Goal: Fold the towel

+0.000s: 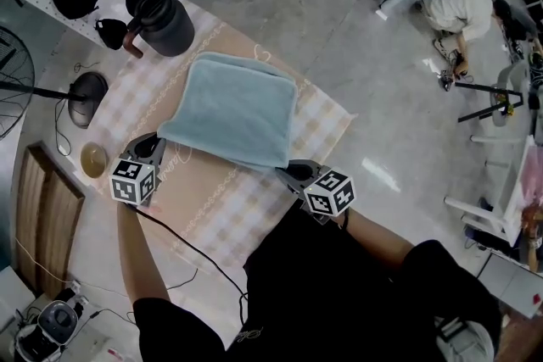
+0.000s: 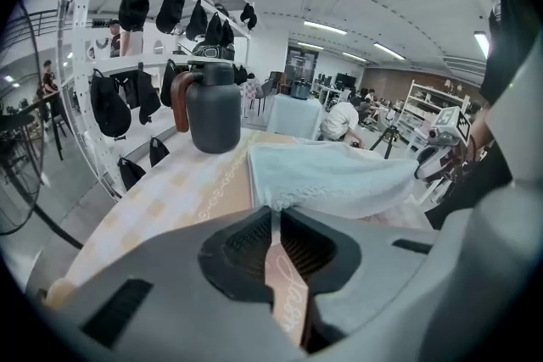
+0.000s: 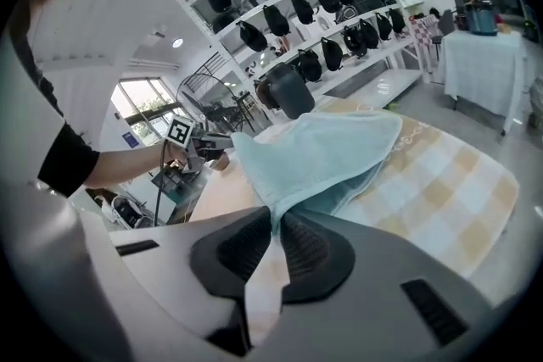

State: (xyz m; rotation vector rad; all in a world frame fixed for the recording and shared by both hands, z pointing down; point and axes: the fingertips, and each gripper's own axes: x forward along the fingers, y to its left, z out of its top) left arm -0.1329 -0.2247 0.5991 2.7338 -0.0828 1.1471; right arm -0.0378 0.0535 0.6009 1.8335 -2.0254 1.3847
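We clamp the left gripper (image 1: 158, 140) and right gripper (image 1: 290, 171) on the near corners of the light blue terry towel (image 1: 229, 110). It appears doubled, and the next fold remains.

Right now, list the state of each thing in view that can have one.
Towel: in layers, near corners held up, far part lying on the cloth.
Left gripper: shut on one near corner of the towel.
Right gripper: shut on the other near corner.
Jug: upright, lid on, beyond the towel.
Cloth: spread flat under towel and jug.
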